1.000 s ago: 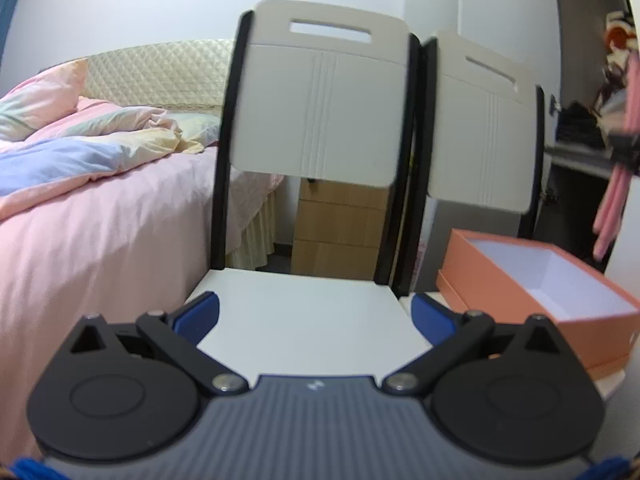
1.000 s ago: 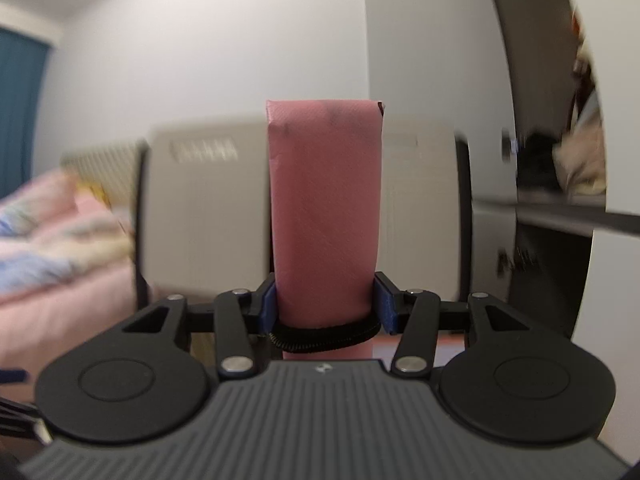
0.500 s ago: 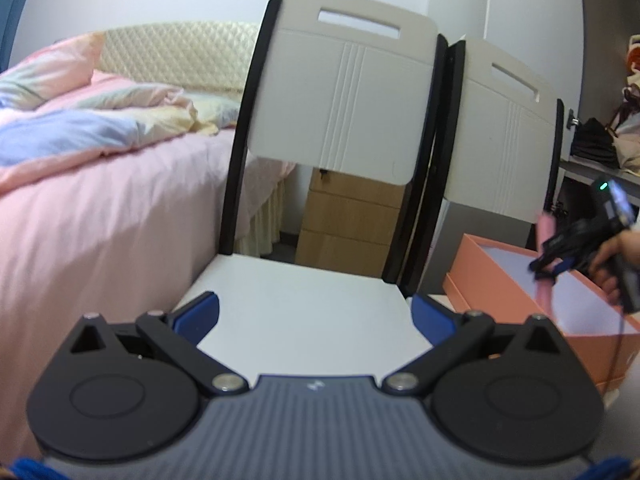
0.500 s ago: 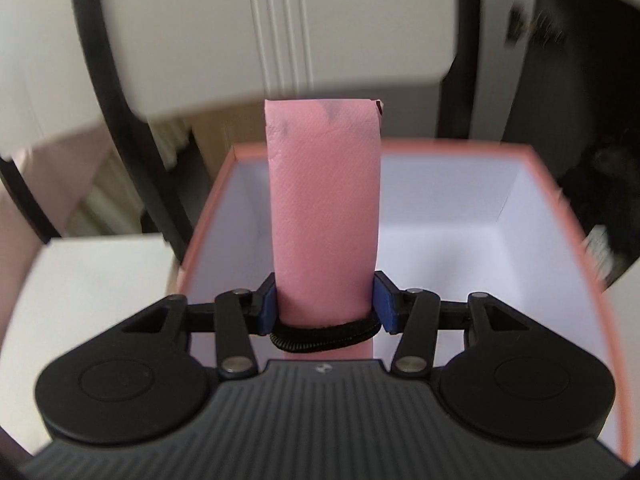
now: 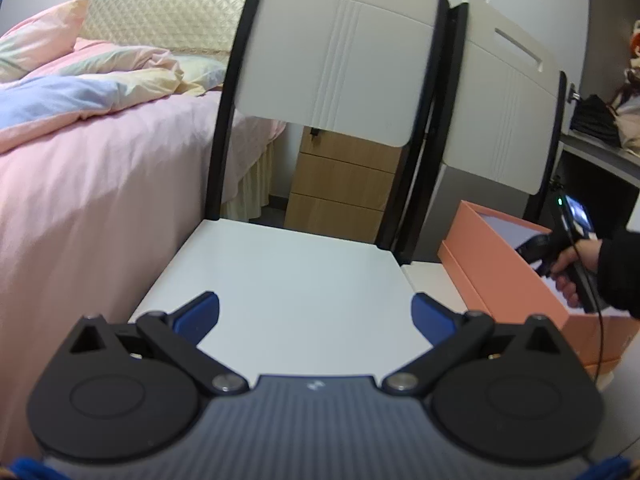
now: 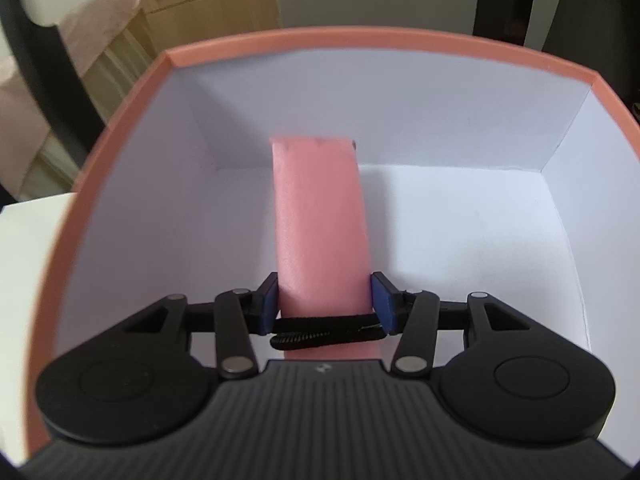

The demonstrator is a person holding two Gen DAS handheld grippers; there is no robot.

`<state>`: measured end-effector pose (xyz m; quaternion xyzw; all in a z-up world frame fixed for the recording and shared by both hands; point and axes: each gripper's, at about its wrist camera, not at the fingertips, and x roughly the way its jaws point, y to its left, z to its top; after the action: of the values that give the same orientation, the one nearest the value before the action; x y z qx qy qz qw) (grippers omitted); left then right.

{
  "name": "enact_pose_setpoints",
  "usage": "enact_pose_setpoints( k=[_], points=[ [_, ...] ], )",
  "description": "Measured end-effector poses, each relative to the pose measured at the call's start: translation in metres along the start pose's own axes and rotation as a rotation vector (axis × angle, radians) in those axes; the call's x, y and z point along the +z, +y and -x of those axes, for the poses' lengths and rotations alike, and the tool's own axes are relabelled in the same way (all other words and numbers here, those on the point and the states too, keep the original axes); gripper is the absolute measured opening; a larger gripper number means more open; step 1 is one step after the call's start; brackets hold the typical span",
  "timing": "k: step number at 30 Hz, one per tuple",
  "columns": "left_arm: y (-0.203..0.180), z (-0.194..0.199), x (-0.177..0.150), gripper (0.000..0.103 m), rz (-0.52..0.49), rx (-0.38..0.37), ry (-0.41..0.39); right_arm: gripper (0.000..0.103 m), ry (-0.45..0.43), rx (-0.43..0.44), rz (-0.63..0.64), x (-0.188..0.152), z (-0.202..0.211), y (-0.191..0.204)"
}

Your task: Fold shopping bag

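Clamped across its width in the right hand-held gripper [image 6: 323, 300], the folded shopping bag [image 6: 320, 216] stands out ahead of the fingers as a narrow pink bundle, with a black elastic band [image 6: 326, 330] wrapped around it just at the pads. The bundle's far end hangs inside the orange box [image 6: 120, 120], above its white floor and short of the back wall; whether it touches the floor cannot be told. The folding looks done, and the step in hand appears to be stowing the bundle in the box.

To do that well, the bundle should probably be lowered until it lies along the floor, kept clear of the side walls, and the pads parted only once it rests, so the folds do not spring loose. Drawing the fingers straight back along the bundle would likely avoid snagging the band.

Nearby, the left hand-held gripper [image 5: 316, 312] hovers with its blue pads spread wide and nothing between them, over the bare white chair seat [image 5: 292, 280]. Beyond it to the right, the person's hand [image 5: 568, 276] holds the other tool over the box, which sits on a second seat beside the first. Farther off are the chair backs [image 5: 340, 64], a wooden drawer unit [image 5: 340, 184] and the bed [image 5: 100, 168] with its pink cover.
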<state>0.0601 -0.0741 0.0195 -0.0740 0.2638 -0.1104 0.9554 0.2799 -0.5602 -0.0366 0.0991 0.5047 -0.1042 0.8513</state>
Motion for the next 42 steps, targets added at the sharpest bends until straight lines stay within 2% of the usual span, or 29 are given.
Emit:
enact_pose_setpoints(
  k=[9, 12, 14, 15, 18, 19, 23, 28, 35, 42],
  points=[
    [-0.001, -0.008, 0.003, 0.103, -0.004, 0.014, 0.01, 0.055, 0.0, -0.008, -0.005, -0.002, -0.007, 0.007],
    [-0.004, -0.008, 0.002, 0.103, -0.02, 0.017, 0.012, 0.065, -0.016, 0.01, -0.051, 0.0, 0.005, 0.005],
    [-0.007, -0.008, 0.0, 0.103, -0.036, 0.02, 0.011, 0.077, -0.04, 0.012, -0.071, 0.001, 0.02, 0.005],
    [-0.009, -0.008, 0.0, 0.103, -0.046, 0.022, 0.011, 0.087, -0.058, 0.009, -0.076, 0.001, 0.029, 0.005],
    [-0.013, -0.009, -0.002, 0.103, -0.078, 0.024, 0.022, 0.09, -0.123, 0.013, -0.086, -0.002, 0.054, -0.001],
    [-0.014, -0.009, -0.003, 0.103, -0.085, 0.026, 0.026, 0.103, -0.164, 0.019, -0.089, -0.01, 0.064, -0.009],
    [-0.013, -0.004, -0.005, 0.103, -0.088, 0.045, 0.026, 0.103, -0.275, 0.078, -0.103, -0.024, 0.119, -0.004],
    [-0.011, 0.007, -0.009, 0.103, -0.112, 0.076, -0.005, 0.103, -0.366, 0.133, -0.046, -0.052, 0.184, 0.026],
    [-0.006, 0.019, -0.01, 0.103, -0.148, 0.097, -0.016, 0.103, -0.452, 0.231, 0.032, -0.101, 0.238, 0.083],
    [0.008, 0.05, -0.007, 0.103, -0.145, 0.091, -0.057, 0.103, -0.522, 0.271, 0.089, -0.158, 0.277, 0.131]
  ],
)
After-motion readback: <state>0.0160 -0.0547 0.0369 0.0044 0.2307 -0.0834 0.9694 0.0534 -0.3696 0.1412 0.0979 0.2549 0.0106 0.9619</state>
